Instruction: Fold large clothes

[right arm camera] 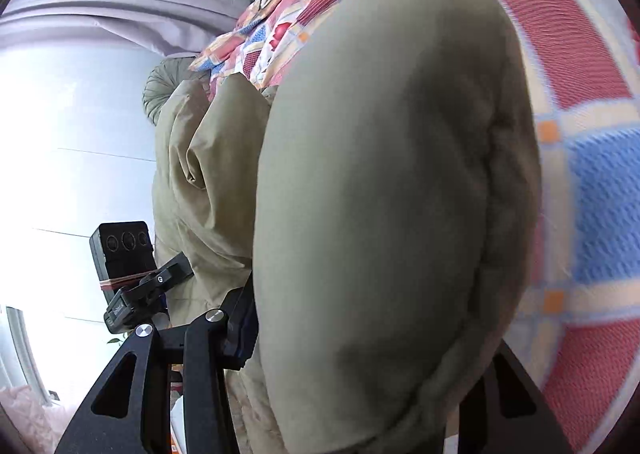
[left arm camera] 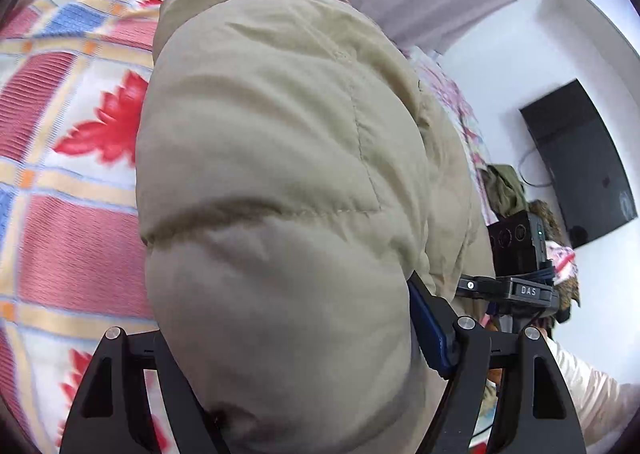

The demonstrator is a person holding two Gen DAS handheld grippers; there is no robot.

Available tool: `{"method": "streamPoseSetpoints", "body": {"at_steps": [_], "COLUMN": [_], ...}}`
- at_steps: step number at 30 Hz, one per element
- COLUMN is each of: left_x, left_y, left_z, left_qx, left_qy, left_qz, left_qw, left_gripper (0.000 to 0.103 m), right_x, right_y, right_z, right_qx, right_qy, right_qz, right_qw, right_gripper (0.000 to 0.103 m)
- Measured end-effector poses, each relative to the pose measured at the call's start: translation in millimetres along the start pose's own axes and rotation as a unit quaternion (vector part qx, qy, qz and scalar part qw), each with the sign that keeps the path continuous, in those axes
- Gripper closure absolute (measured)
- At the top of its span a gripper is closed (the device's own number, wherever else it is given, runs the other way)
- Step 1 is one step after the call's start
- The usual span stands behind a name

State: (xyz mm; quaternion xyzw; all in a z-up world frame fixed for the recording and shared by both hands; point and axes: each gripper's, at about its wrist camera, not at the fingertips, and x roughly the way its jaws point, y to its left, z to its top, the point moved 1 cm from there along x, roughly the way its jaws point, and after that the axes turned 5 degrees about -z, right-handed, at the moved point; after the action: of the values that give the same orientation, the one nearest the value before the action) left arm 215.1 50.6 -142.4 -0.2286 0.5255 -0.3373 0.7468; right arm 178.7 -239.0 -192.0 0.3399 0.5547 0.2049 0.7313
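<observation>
Bed w/ red-blue floral patchwork quilt point(left arm camera: 72, 133): puffy beige quilted jacket point(left arm camera: 280, 157) bunched above it, pinched by left gripper point(left arm camera: 296, 374) & right gripper point(right arm camera: 360, 382), both clenched on padding, prob. to carry a fold over.

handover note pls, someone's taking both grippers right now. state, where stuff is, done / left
Left gripper: shut on the beige puffer jacket, bulky padded section bulging between its fingers.
Right gripper: also shut on the jacket, a thick roll of it filling the gap.
The jacket is lifted over the patterned bedspread, stretched between both grippers; more of it hangs bunched between them.
Done: both sides gripped and raised. How far the fold has got cannot be told from these close views.
Left: probably lay it flat on the bedspread, finish the fold, release.
</observation>
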Motion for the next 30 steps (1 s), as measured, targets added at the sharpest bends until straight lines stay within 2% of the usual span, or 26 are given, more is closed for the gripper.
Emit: {"method": "streamPoseSetpoints", "body": {"at_steps": [6, 8, 10, 12, 15, 18, 23, 26, 28, 29, 30], "left_x": [8, 13, 14, 13, 18, 23, 23, 20, 16, 15, 15], "left_y": [72, 97, 114, 119, 110, 95, 87, 86, 89, 89, 88], "left_z": [16, 14, 10, 6, 4, 1, 0, 0, -2, -2, -3], "left_qx": [-0.025, -0.038, -0.044, -0.032, -0.019, -0.017, -0.019, -0.019, -0.019, -0.019, -0.019], "left_qy": [0.006, 0.005, 0.004, 0.002, 0.003, 0.0, -0.006, -0.008, -0.009, -0.01, -0.011], "left_qz": [0.077, 0.087, 0.085, 0.09, 0.111, 0.13, 0.143, 0.147, 0.152, 0.155, 0.16], "left_qw": [0.9967, 0.9955, 0.9954, 0.9954, 0.9937, 0.9913, 0.9895, 0.9889, 0.9882, 0.9876, 0.9869], "left_gripper": [0.021, 0.013, 0.009, 0.009, 0.009, 0.009, 0.009, 0.009, 0.009, 0.009, 0.009], "right_x": [62, 71, 76, 77, 77, 57, 9, -14, -10, -7, -5], "right_y": [-3, -9, -18, -25, -24, -11, 19, 28, 51, 55, 60], "right_z": [13, 13, 8, 4, 7, 1, -24, -28, -27, -32, -35], "right_qx": [0.018, 0.026, 0.035, 0.032, 0.045, 0.036, -0.008, -0.02, -0.04, -0.052, -0.059], "right_qy": [0.0, -0.003, 0.003, 0.008, 0.008, -0.002, -0.053, -0.085, -0.094, -0.089, -0.082], "right_qz": [-0.027, -0.041, -0.057, -0.075, -0.101, -0.147, -0.222, -0.213, -0.199, -0.195, -0.192], "right_qw": [0.999, 0.999, 0.998, 0.997, 0.994, 0.989, 0.973, 0.973, 0.975, 0.975, 0.976], "right_gripper": [0.053, 0.053, 0.048, 0.04, 0.037, 0.035, 0.035, 0.035, 0.052, 0.069, 0.076]}}
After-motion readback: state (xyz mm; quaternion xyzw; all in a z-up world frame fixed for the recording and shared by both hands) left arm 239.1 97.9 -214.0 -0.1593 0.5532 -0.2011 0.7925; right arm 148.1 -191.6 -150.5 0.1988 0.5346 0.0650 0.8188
